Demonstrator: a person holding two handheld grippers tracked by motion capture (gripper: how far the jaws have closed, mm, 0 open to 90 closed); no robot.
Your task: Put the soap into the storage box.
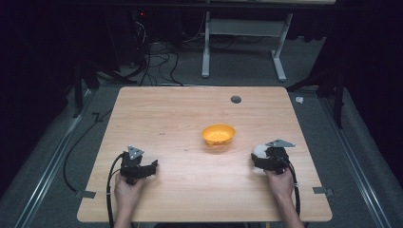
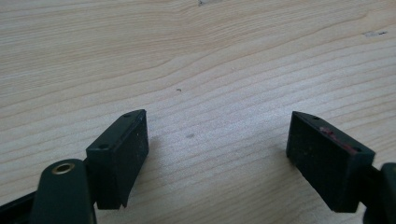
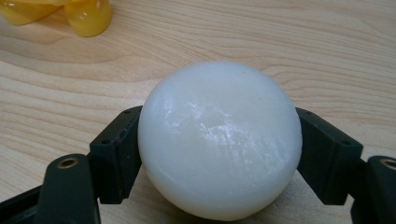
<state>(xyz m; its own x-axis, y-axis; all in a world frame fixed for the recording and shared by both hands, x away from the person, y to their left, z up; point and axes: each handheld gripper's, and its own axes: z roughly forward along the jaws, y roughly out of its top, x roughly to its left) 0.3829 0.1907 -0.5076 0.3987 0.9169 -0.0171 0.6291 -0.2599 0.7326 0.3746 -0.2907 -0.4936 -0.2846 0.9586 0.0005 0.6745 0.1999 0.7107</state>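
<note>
up close, white ball (image 3: 219, 140) between jaws

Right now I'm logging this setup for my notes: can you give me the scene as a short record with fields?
surface: wooden table
right tongs: shut on the white ball, both jaws against its sides
left tongs: open, nothing between the jaws, bare wood below
orange bowl: near the table's middle, apart from both tongs
hole cover: dark disc near the far edge

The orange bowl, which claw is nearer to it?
The right claw, shut on a white ball just right of the orange bowl. The left claw, open, sits farther off to its left.
</note>
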